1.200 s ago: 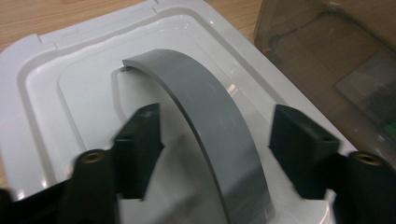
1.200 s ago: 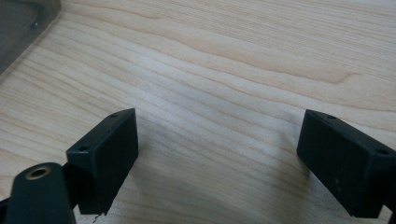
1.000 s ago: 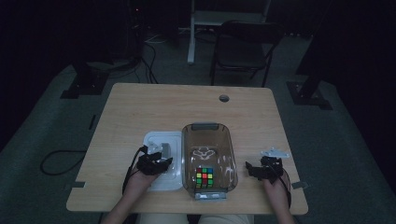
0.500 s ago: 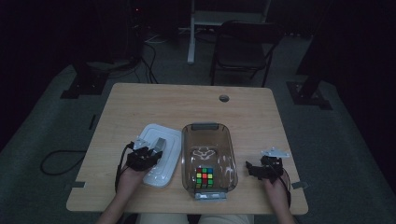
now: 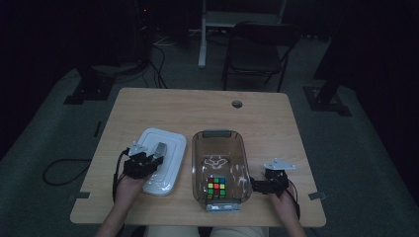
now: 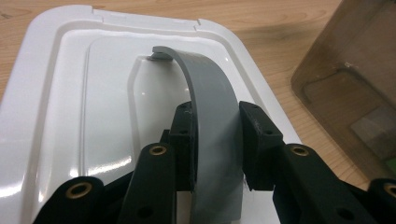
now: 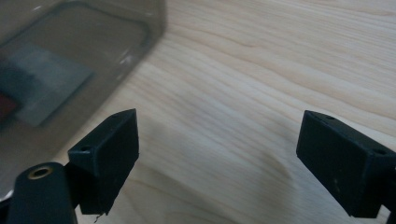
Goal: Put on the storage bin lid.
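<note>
Lid [image 5: 163, 160] lies white on the table [image 5: 197, 108], just left of the clear bin [image 5: 221, 168], and your left gripper [image 5: 148, 163] has it by the grey handle [image 6: 212, 126]. From the high view you get the layout: your left hand [image 5: 129, 185] at the lid's near end, your right gripper [image 5: 257, 185] beside the bin's near right corner, and a colour cube [image 5: 216, 187] inside the bin near its front wall. The grip itself is too small there to read. Your left gripper view settles it: the handle arches up off the lid and runs between the two black jaws, both pads pressed against its sides after just closing in on it. The bin's brown-tinted wall [image 6: 355, 88] shows at that view's right edge. Your right gripper view gives what the overhead cannot: its jaws stand wide apart with bare wood between them, holding nothing, the bin's corner [image 7: 79, 51] off to the upper left.
</note>
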`<act>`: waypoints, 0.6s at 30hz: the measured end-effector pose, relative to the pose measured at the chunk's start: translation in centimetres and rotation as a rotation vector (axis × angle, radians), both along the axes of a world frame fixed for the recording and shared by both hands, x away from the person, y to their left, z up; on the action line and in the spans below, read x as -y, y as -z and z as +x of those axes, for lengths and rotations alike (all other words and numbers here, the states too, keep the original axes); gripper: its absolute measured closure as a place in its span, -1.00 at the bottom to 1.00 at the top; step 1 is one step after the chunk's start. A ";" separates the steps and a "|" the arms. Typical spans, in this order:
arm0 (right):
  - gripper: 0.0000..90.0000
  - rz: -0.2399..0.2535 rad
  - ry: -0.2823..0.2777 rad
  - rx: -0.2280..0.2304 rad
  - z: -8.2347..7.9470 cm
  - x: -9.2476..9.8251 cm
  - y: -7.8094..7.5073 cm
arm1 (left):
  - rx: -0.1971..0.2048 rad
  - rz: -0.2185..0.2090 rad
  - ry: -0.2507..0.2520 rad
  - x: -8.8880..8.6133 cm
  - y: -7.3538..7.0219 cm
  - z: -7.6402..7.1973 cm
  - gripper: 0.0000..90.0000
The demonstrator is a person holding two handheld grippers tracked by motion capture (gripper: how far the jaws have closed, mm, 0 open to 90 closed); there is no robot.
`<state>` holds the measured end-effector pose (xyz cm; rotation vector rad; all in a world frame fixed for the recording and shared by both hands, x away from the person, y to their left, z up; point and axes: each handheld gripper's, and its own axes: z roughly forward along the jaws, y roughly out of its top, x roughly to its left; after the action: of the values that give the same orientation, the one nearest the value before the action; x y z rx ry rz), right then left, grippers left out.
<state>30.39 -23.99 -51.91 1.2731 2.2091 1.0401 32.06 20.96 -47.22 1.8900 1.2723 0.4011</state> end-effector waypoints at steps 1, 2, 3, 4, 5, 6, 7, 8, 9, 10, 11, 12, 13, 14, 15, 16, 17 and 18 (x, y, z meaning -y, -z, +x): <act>-0.71 0.004 -0.006 -0.002 0.0 -0.1 0.0 | 0.000 -0.003 0.002 -0.1 0.0 0.0 0.56; -0.71 0.009 -0.008 -0.004 -0.1 -0.2 0.1 | -0.001 -0.007 0.003 -0.1 -0.1 -0.1 0.56; -0.71 0.017 -0.011 -0.006 -0.1 -0.3 0.1 | 0.001 -0.003 0.009 -0.2 -0.2 -0.1 0.56; -0.71 0.026 -0.017 -0.005 -0.2 -0.4 0.1 | 0.005 -0.007 0.004 -0.1 -0.3 -0.1 0.56; -0.71 0.026 -0.017 -0.005 -0.2 -0.4 0.1 | 0.005 -0.007 0.004 -0.1 -0.3 -0.1 0.56; -0.71 0.034 -0.020 -0.003 -0.2 -0.5 0.0 | 0.007 -0.007 0.006 -0.2 -0.4 -0.2 0.56; -0.70 0.038 -0.021 -0.001 -0.3 -0.5 0.0 | 0.009 -0.013 0.003 -0.3 -0.5 -0.2 0.56; -0.70 0.038 -0.021 -0.001 -0.3 -0.5 0.0 | 0.009 -0.013 0.003 -0.3 -0.5 -0.2 0.56; -0.69 0.033 -0.025 0.000 -0.3 -0.8 0.1 | 0.014 -0.012 -0.005 -0.5 -0.8 -0.4 0.56; -0.69 0.031 -0.029 -0.002 -0.3 -0.9 0.1 | 0.014 -0.014 -0.008 -0.7 -0.9 -0.4 0.56; -0.69 0.031 -0.029 -0.002 -0.3 -0.9 0.1 | 0.014 -0.014 -0.008 -0.7 -0.9 -0.4 0.56; -0.69 0.048 -0.047 -0.010 -0.4 -1.0 0.2 | 0.012 -0.023 -0.015 -0.9 -1.0 -0.5 0.56; -0.69 0.046 -0.056 -0.012 -0.4 -1.2 0.2 | 0.013 -0.024 -0.014 -1.0 -1.1 -0.6 0.56; -0.69 0.044 -0.067 -0.013 -0.4 -1.3 0.2 | 0.013 -0.029 -0.016 -1.1 -1.2 -0.7 0.56; -0.69 0.047 -0.077 -0.015 -0.5 -1.5 0.2 | 0.018 -0.026 -0.017 -1.3 -1.3 -0.7 0.56; -0.68 0.049 -0.088 -0.015 -0.5 -1.6 0.2 | 0.019 -0.024 -0.019 -1.4 -1.4 -0.7 0.56; -0.68 0.041 -0.090 -0.009 -0.6 -1.8 0.2 | 0.019 -0.024 -0.019 -1.4 -1.4 -0.7 0.56; -0.67 0.035 -0.088 -0.001 -0.7 -1.9 0.2 | 0.025 -0.038 -0.019 -1.6 -1.7 -0.8 0.56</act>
<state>29.74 -22.12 -52.07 1.2006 2.2760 1.1154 31.27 22.55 -45.54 1.8374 1.2735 0.4067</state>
